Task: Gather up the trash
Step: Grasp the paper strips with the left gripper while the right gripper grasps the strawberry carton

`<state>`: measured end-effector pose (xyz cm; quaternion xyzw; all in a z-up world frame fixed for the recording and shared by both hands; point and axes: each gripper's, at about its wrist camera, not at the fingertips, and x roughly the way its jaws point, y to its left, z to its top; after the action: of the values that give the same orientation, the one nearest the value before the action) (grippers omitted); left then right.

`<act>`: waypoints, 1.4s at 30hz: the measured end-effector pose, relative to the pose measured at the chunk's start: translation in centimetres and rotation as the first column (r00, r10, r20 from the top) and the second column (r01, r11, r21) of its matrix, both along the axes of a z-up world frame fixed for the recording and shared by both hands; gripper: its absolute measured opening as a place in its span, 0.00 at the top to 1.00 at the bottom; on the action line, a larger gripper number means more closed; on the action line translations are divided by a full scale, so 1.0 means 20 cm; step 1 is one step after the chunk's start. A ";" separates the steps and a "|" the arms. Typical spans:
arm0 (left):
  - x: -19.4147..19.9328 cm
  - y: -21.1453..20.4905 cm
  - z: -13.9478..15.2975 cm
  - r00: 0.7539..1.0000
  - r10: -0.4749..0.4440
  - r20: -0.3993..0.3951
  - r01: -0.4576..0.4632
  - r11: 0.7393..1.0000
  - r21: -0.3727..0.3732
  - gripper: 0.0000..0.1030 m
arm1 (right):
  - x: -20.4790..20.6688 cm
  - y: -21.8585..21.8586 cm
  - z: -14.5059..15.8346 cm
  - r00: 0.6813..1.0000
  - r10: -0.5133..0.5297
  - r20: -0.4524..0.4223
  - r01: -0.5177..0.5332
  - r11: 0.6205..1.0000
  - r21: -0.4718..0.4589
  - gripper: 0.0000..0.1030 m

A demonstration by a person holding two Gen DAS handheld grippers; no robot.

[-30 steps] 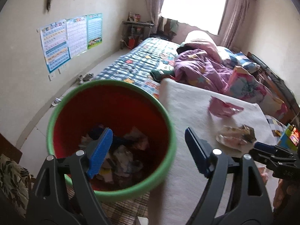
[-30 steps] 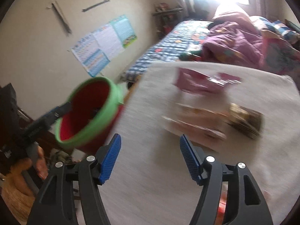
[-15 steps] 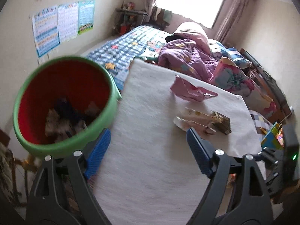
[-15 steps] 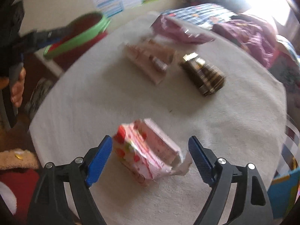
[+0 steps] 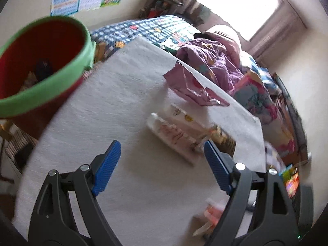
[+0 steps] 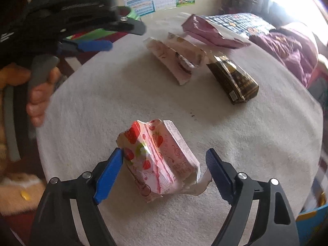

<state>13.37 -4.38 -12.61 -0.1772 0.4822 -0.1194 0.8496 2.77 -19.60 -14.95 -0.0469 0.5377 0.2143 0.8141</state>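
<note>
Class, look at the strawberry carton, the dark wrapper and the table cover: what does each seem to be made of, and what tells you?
Strawberry carton: printed coated paperboard, probably; it holds sharp creases and torn white edges. Dark wrapper: likely glossy foil or plastic film, with bright glints. Table cover: soft white cloth, perhaps towelling; matte with a fuzzy nap.

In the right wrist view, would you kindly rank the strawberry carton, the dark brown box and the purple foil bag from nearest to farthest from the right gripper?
1. Crumpled pink strawberry-print carton: between the right gripper fingers, on the white cloth.
2. Dark brown and gold box: farther up, to the right.
3. Purple foil bag: farthest, at the far edge of the cloth.
</note>
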 end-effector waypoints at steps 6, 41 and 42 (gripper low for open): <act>0.12 -0.11 -0.04 0.991 0.133 -0.026 -0.132 0.991 0.013 0.22 | -0.04 -0.06 0.06 0.999 -0.040 0.023 0.036 0.992 0.120 0.82; 0.02 -0.13 0.00 0.998 -0.003 -0.065 0.008 0.998 0.063 0.34 | -0.12 -0.35 0.11 0.981 -0.195 0.003 0.188 0.949 0.252 0.41; 0.00 -0.14 0.01 0.999 0.017 -0.048 -0.014 0.998 0.063 0.29 | -0.15 -0.36 0.11 0.977 -0.213 -0.001 0.206 0.943 0.260 0.37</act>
<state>13.33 -7.19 -12.32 -0.1572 0.5047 -0.0932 0.8437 -0.13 -26.88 -12.82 0.1143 0.4961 0.1940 0.8386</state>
